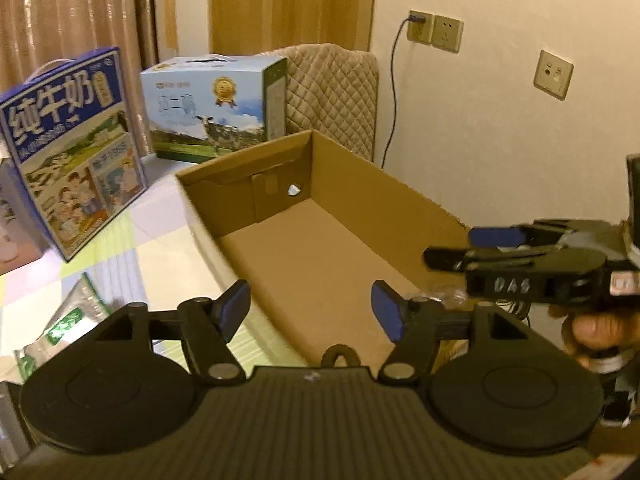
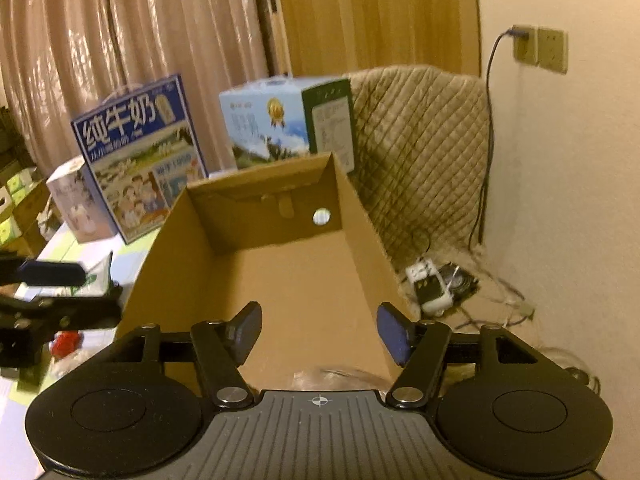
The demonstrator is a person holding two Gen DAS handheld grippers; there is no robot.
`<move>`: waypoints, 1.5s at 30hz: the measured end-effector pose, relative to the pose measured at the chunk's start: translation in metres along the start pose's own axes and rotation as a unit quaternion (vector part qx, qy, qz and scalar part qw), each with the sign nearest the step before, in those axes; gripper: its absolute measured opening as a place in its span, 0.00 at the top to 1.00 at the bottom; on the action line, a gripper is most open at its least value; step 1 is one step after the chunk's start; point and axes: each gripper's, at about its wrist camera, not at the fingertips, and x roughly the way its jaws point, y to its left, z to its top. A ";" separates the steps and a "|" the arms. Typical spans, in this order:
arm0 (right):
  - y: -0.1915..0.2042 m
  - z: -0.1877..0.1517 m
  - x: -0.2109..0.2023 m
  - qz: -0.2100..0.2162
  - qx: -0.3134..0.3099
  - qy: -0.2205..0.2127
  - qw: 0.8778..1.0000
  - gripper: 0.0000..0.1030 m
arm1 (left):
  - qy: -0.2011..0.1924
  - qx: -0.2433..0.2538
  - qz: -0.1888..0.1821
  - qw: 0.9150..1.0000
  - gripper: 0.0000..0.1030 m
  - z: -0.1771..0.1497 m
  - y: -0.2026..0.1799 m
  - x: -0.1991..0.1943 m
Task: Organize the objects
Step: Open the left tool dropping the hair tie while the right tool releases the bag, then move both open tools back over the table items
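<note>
Lying on the patchwork-covered surface [image 1: 120, 240], an open cardboard box [image 1: 320, 248], long axis running away from both cameras toward the far wall end with its round hole [image 2: 321, 216]. Showing a bare brown floor inside; only a crumple of clear plastic [image 2: 340, 376] sitting at the near end, whether inside or just over the rim not possible to tell.

Hovering over the near left rim of the box, the left gripper [image 1: 310, 312], blue pads spread wide apart, gripping nothing. Hovering over the near end of the box, the right gripper [image 2: 318, 334], pads likewise wide apart, gripping nothing; seen side-on in the left view [image 1: 460, 248] above the right wall of the box, held by a hand [image 1: 596, 328].

Standing upright beyond the far left corner of the box, a dark blue milk carton [image 1: 76, 152] reading "纯牛奶" in large white characters, with a cartoon family scene below. Standing behind the far end of the box, a pale blue milk carton [image 1: 216, 108] bearing a gold medal badge and a cow on green pasture; smaller writing too blurred to read. Lying flat near the left edge of the surface, a green-and-white pouch [image 1: 60, 320]. Leaning behind the pale carton, a quilted beige cushion [image 2: 420, 152]. Sitting right of the box, a white power strip [image 2: 428, 284] with cables, and wall sockets [image 1: 434, 32] above.
</note>
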 end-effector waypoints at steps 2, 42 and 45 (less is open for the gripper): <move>0.002 0.003 -0.008 -0.002 0.007 -0.006 1.000 0.40 | -0.006 -0.010 0.006 1.000 0.35 -0.004 0.006 -0.011; 0.213 -0.063 -0.018 0.104 -0.098 0.046 0.989 0.38 | 0.014 -0.150 0.166 0.975 0.09 -0.158 0.171 -0.155; 0.215 -0.070 0.000 0.104 -0.100 0.058 0.988 0.38 | 0.020 -0.151 0.152 0.976 0.08 -0.160 0.177 -0.138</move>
